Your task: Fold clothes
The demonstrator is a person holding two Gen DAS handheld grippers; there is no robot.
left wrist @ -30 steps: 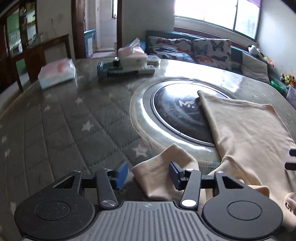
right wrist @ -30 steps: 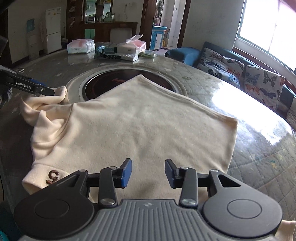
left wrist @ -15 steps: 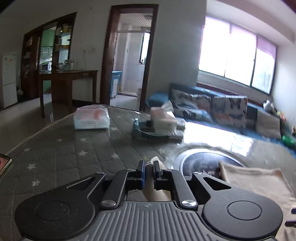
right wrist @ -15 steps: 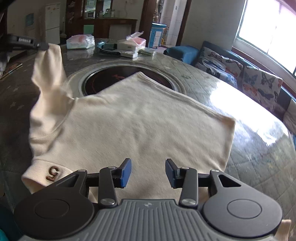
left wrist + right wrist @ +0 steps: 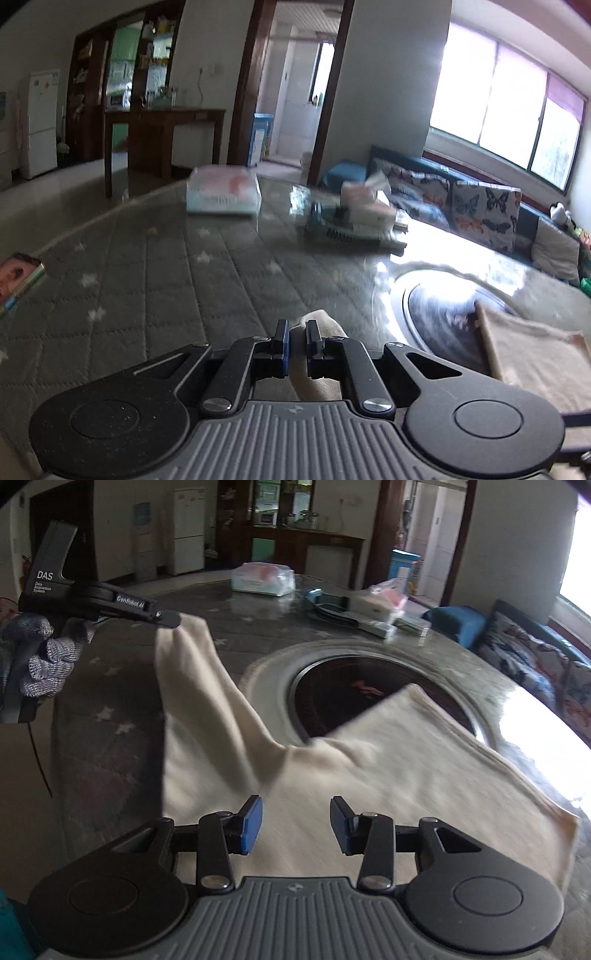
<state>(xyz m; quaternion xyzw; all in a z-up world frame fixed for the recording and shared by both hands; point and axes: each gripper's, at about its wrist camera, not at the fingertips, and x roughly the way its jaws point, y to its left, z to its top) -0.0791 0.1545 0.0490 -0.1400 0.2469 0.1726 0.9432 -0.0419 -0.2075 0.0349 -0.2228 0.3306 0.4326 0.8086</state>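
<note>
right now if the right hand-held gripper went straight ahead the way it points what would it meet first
Most likely the cream shirt, which lies spread on the table just ahead of the open right hand-held gripper. Depth is unclear, so it might skim over the cloth.

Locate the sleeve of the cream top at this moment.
In the right wrist view the sleeve hangs at the left, lifted off the table by the shut left gripper, left of the round inset.

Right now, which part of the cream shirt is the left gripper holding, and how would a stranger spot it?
Start at the round table with the dark circular inset. The cream shirt lies across it, and one sleeve rises off the cloth to the left gripper. It is the only part of the garment lifted in the air.
</note>
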